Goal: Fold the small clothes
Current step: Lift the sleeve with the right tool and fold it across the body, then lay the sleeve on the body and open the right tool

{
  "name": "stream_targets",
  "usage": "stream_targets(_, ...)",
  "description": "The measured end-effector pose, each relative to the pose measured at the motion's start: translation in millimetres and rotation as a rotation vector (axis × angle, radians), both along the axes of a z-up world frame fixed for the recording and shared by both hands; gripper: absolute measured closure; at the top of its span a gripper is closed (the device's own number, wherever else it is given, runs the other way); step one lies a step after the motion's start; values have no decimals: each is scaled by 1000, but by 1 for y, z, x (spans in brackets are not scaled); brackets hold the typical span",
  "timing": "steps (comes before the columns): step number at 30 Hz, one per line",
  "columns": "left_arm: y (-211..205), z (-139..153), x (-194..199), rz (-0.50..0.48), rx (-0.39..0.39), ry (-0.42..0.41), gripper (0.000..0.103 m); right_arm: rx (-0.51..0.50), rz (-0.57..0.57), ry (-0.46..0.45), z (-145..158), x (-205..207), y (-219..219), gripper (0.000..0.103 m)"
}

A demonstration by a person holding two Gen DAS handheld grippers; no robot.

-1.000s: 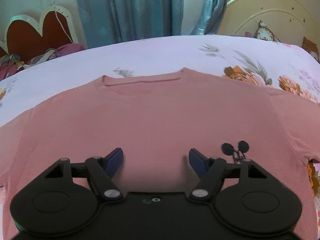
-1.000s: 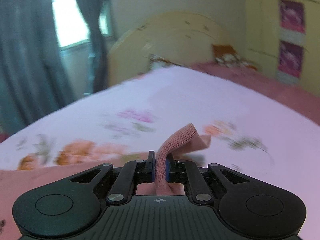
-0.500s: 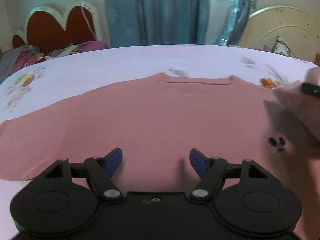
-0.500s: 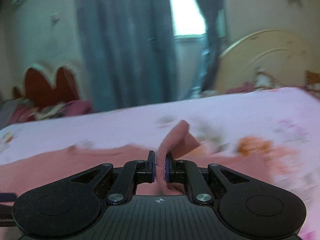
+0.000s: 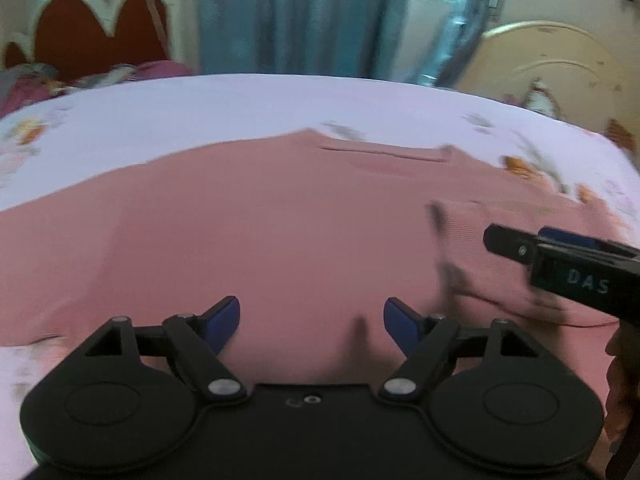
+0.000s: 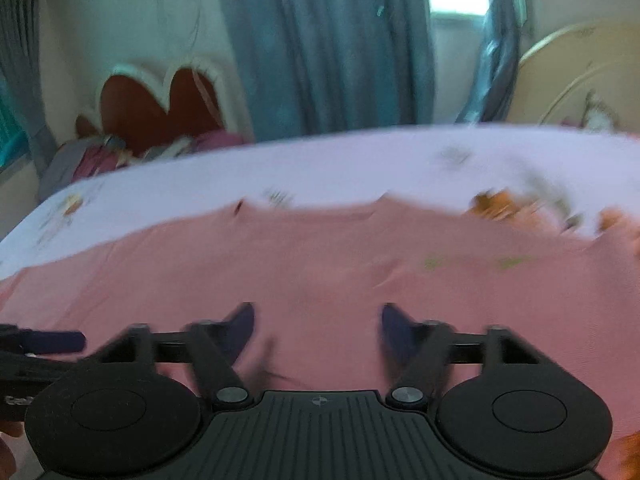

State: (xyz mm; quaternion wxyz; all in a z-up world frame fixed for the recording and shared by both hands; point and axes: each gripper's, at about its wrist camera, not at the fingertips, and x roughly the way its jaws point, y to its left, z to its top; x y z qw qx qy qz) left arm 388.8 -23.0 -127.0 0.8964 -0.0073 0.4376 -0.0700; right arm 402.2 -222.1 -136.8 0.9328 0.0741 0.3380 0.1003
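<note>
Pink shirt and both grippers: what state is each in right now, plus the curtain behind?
Pink shirt: spread flat on the bed, neckline away from the cameras, right sleeve folded in over the body.
Left gripper: jaws opening, nothing between them, over the shirt.
Right gripper: jaws opening, nothing gripped, over the shirt.
Curtain: drawn, a gap of window showing at its right.

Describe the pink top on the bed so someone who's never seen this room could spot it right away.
Start at the bed under its pale floral sheet, in front of the blue curtains. Spread across the near part of the sheet lies the pink knit top, neckline toward the curtains. It is the only plain, salmon-pink thing on the printed sheet.
</note>
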Motion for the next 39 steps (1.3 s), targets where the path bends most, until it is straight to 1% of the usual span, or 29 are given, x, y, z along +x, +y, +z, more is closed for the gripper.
stream_targets(3, -24, -5, 9, -67, -72, 40, 24, -32, -69, -6, 5, -19, -33, 33)
stream_targets(5, -40, -10, 16, -90, -95, 55, 24, -72, -123, 2, 3, -31, -55, 33)
stream_targets(6, -46, -12, 19, -100, -110, 57, 25, -85, -152, 8, 2, -37, -66, 33)
stream_targets(8, -59, -19, 24, -119, -147, 69, 32, -98, -211, 32, -4, -51, -88, 33)
stream_targets(9, -63, -23, 25, -126, -166, 76, 38, -98, -238, 44, -5, -58, -98, 33)
stream_targets(10, -69, -27, 30, -131, -194, 90, 47, -100, -265, 54, -9, -65, -107, 33)
stream_targets(12, -79, -35, 35, -130, -216, 104, 55, -108, -304, 70, -13, -76, -120, 33)
stream_targets(14, -83, -38, 38, -127, -227, 92, 64, -106, -333, 84, -16, -84, -131, 33)
stream_targets(15, -83, -39, 39, -126, -236, 91, 72, -103, -344, 88, -17, -86, -136, 33)
stream_targets(16, -83, -41, 41, -128, -259, 86, 84, -102, -354, 90, -19, -90, -139, 33)
stream_targets(17, -84, -44, 44, -129, -289, 88, 90, -102, -360, 91, -21, -91, -141, 33)
stream_targets(18, -85, -45, 44, -121, -298, 95, 94, -102, -365, 94, -22, -90, -143, 33)
stream_targets(21, -87, -47, 48, -114, -307, 74, 96, -101, -368, 102, -23, -93, -145, 34)
stream_targets(22, -85, -43, 47, -106, -321, 68, 96, -107, -368, 102, -24, -93, -144, 37)
stream_targets(23, -84, -37, 46, -103, -333, 46, 96, -115, -363, 104, -25, -93, -142, 51)
stream_targets(24, -84, -32, 46, -104, -340, 26, 96, -117, -357, 117, -28, -90, -141, 56)
stream_targets(25, -81, -23, 45, -103, -354, 5, 96, -113, -357, 126, -31, -85, -140, 58)
stream_targets(27, -75, -5, 44, -108, -388, -37, 96, -112, -356, 136, -36, -81, -139, 58)
stream_targets(29, -68, 13, 46, -106, -391, -95, 96, -123, -352, 133, -38, -77, -135, 58)
stream_targets(32, -51, 29, 51, -61, -409, -137, 96, -109, -343, 130, -38, -71, -133, 58)
stream_targets(35, -35, 32, 52, -32, -376, -166, 96, -123, -335, 123, -38, -67, -127, 58)
stream_targets(37, -26, 24, 49, -13, -348, -159, 96, -113, -336, 118, -39, -62, -126, 58)
stream_targets(38, -23, 17, 48, -5, -333, -147, 96, -104, -340, 113, -39, -60, -126, 66)
stream_targets(39, -21, 12, 46, 2, -318, -139, 96, -95, -336, 112, -39, -58, -126, 78)
